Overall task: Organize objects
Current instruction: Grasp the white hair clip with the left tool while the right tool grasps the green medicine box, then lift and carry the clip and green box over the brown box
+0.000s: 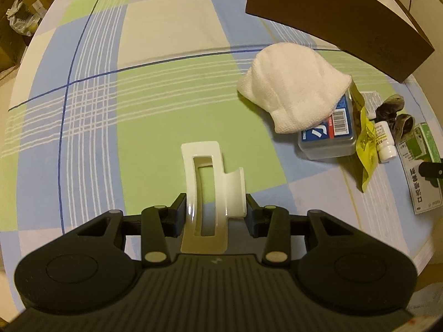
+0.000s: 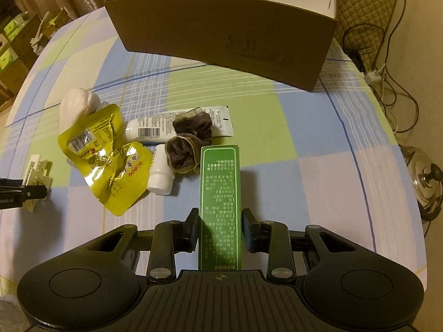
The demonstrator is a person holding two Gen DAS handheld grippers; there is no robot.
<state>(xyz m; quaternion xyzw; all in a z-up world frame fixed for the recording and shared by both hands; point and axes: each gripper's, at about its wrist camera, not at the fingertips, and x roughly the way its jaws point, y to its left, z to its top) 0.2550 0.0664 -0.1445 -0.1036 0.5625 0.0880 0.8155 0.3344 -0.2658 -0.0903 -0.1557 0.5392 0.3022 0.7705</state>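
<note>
We hold a white hair clip (image 1: pixel 206 191) in our left claw (image 1: pixel 215 211), pads closed on its sides above the checked bench (image 1: pixel 166 41). Our right claw (image 2: pixel 220 229) grips a green box (image 2: pixel 220 207) lengthwise, near the brown box (image 2: pixel 221 33).

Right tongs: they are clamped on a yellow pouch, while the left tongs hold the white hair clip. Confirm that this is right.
Not quite. The right wrist view shows the right tongs clamped on the long green box, not a yellow pouch. The yellow pouch lies loose on the checked cloth. The rest holds: the left tongs hold the white hair clip.
</note>
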